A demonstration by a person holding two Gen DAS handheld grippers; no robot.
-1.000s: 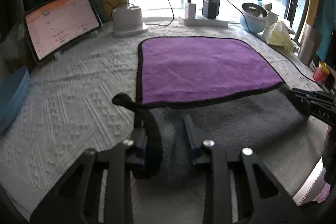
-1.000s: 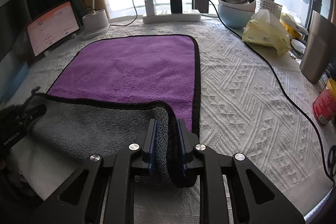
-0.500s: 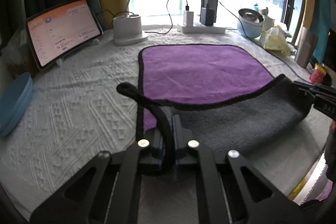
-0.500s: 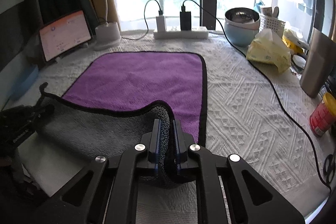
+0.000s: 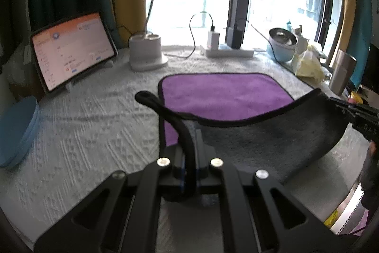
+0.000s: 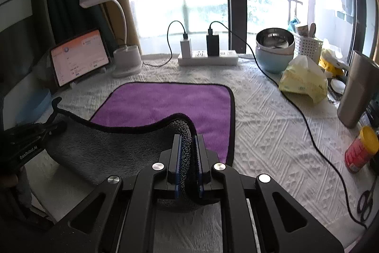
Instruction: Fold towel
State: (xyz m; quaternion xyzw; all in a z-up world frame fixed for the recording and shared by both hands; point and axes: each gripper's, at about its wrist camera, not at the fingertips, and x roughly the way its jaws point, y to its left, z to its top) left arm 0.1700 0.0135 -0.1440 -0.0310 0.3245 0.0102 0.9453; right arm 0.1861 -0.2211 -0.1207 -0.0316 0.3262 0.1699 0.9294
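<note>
A towel with a purple top face (image 5: 222,96) (image 6: 165,103), grey underside (image 5: 267,141) (image 6: 113,148) and black hem lies on the white textured tablecloth. Its near edge is lifted off the table and the grey underside faces me. My left gripper (image 5: 188,134) is shut on the towel's near left corner. My right gripper (image 6: 187,139) is shut on the near right corner. Each gripper shows at the edge of the other's view: the right one (image 5: 355,115) and the left one (image 6: 30,136).
A tablet (image 5: 71,61), desk lamp (image 5: 146,51), power strip with chargers (image 6: 206,56) and bowls (image 6: 274,49) stand along the far edge. A yellow tissue pack (image 6: 303,80), steel tumbler (image 6: 357,91), red can (image 6: 360,148), cable and scissors (image 6: 364,203) are at the right. A blue plate (image 5: 16,132) lies at the left.
Both grippers have risen with the towel's near corners, lifting the near edge higher off the table. The left gripper closed on its corner during this time.
</note>
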